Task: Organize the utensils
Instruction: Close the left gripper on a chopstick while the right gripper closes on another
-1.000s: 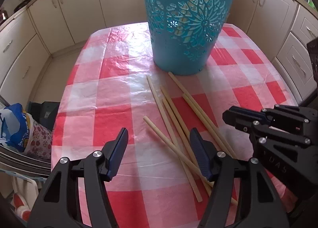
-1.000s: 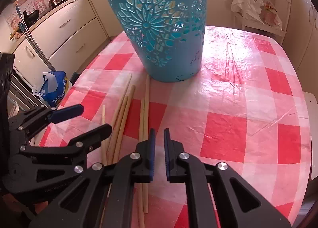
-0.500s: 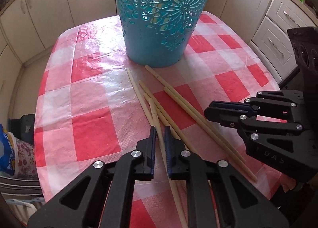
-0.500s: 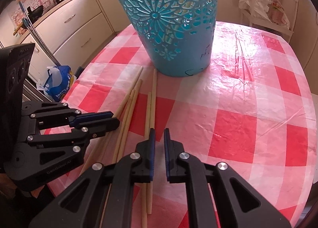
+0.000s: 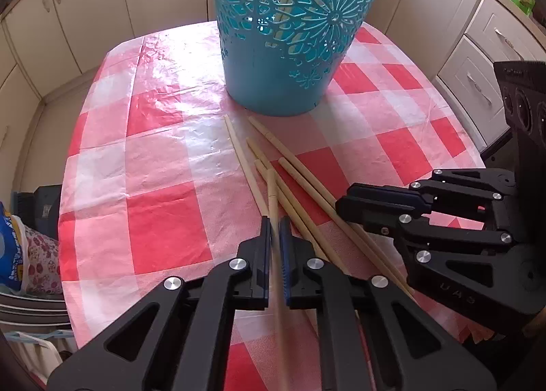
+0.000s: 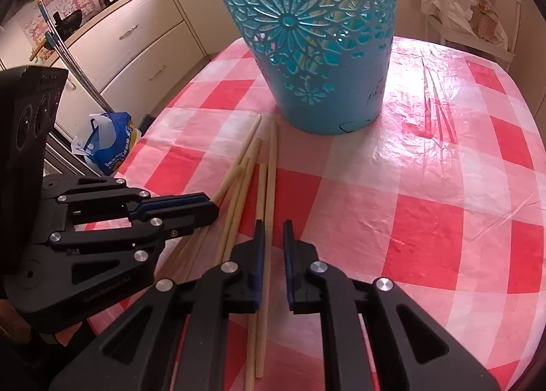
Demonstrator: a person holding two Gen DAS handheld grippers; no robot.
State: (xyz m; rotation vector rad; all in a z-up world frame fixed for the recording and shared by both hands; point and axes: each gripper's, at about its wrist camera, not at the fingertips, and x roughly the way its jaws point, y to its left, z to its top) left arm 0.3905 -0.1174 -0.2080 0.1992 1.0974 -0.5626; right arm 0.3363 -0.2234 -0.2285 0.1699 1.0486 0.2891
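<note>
Chopsticks (image 5: 290,183): loose bundle lying on the checked tablecloth (image 5: 163,213), just before the blue basket (image 5: 290,32). One stick (image 5: 273,200) is clamped in the left gripper (image 5: 275,237), whose jaws were wide apart a second earlier and have just been closing. The right gripper (image 6: 273,237) is parted slightly, jaws having just been opening, with a stick between but unpressed. Risk: neighbouring sticks could be dragged or scattered, since they overlap.

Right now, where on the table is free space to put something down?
The checked tablecloth is bare to the right of the chopsticks, and also left of them toward the table edge. It is crowded in front of the blue basket, where both grippers work.
</note>
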